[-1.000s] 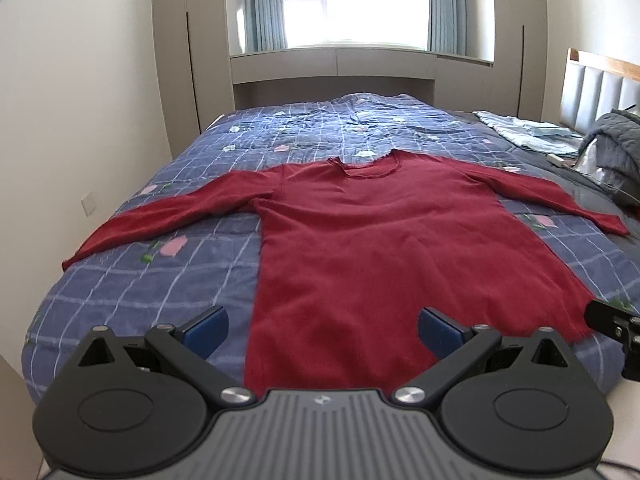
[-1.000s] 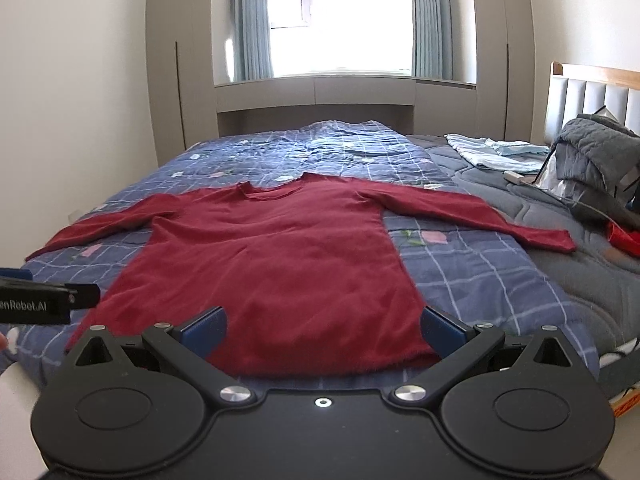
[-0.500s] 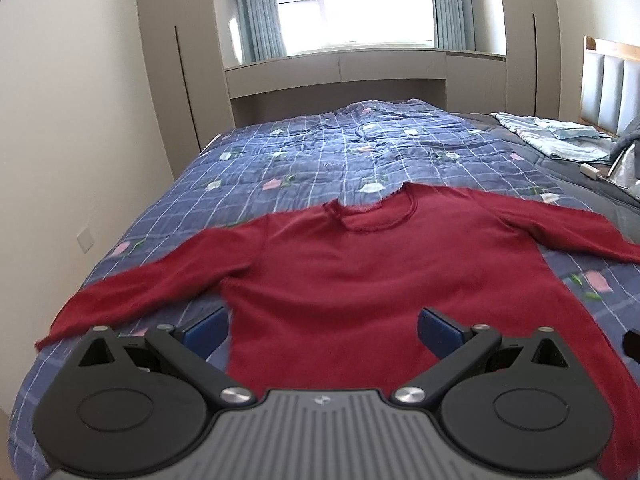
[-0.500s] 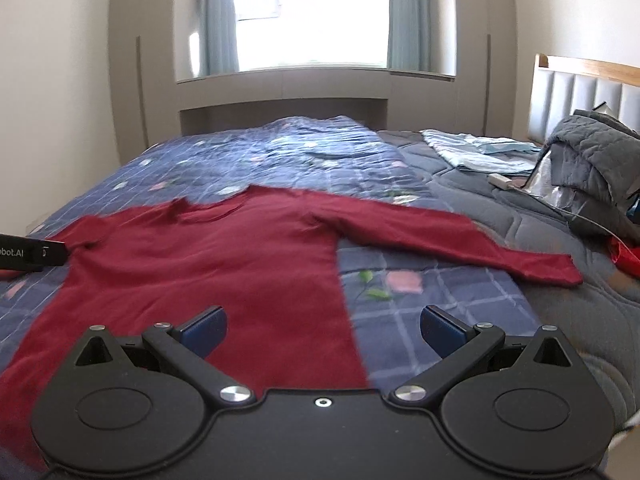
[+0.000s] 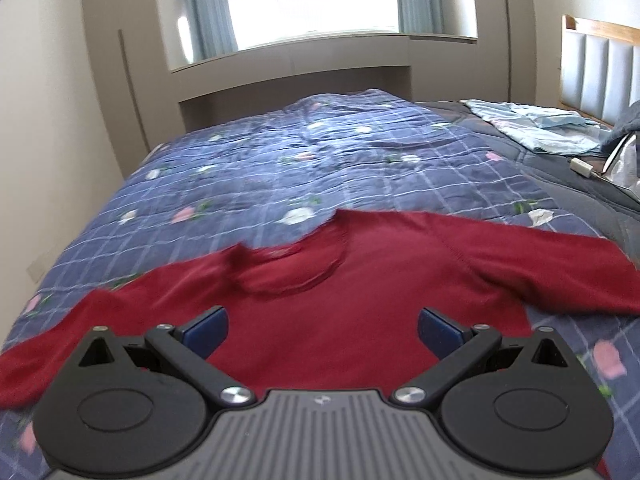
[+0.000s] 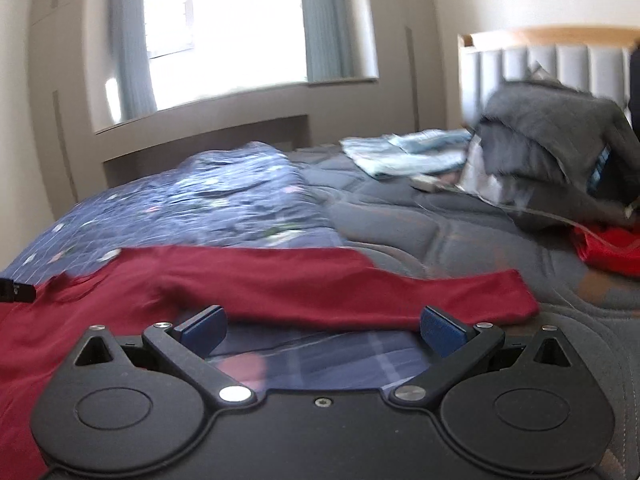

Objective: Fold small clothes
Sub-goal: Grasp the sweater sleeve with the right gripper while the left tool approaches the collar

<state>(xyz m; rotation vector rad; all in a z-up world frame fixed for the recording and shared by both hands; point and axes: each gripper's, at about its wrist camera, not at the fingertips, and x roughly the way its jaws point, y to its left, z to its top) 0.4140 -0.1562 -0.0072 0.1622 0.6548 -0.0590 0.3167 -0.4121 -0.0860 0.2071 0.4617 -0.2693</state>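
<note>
I judge the step in hand to be the approach for a first fold of the dark red long-sleeved knit sweater [image 5: 360,300], which lies flat, face up, across the near part of the blue checked floral quilt [image 5: 340,160] on the bed, collar toward the window side. To do it well, I would pinch each sleeve through both layers near its outer end and carry it inward low and level, so the body does not drag.

My left gripper [image 5: 322,330] stands wide open, holding nothing, above the chest just below the collar [image 5: 288,276]; the cloth spans the whole gap, contact not discernible.

My right gripper [image 6: 322,328] is likewise wide open and empty. The sweater's right sleeve [image 6: 360,292] runs crosswise just beyond its fingertips, cuff toward the grey quilted side of the bed; bare quilt shows between the fingers.
</note>
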